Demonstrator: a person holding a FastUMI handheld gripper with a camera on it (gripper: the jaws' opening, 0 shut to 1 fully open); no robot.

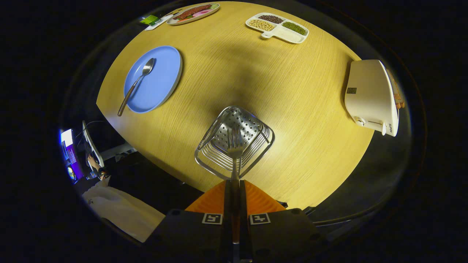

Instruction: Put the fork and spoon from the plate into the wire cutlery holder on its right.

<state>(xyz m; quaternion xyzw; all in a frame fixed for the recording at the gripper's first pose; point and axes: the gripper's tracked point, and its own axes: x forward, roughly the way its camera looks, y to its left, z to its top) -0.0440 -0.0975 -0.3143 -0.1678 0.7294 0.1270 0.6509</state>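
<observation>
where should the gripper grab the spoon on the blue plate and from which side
Probably the handle end, where the spoon sticks out past the blue plate's rim over the table. Its bowl lies flat on the plate, hard to pinch. Come from above, fingers across the thin handle. For now the gripper is shut on the fork over the wire holder.

The fork [236, 153] shows its tines over the wire holder [234, 146], but its handle is hidden between the closed fingers of the gripper [235, 186]. The holder's near rim is partly covered by those fingers. The food on the far oval dish [193, 13] is too small to identify.
</observation>
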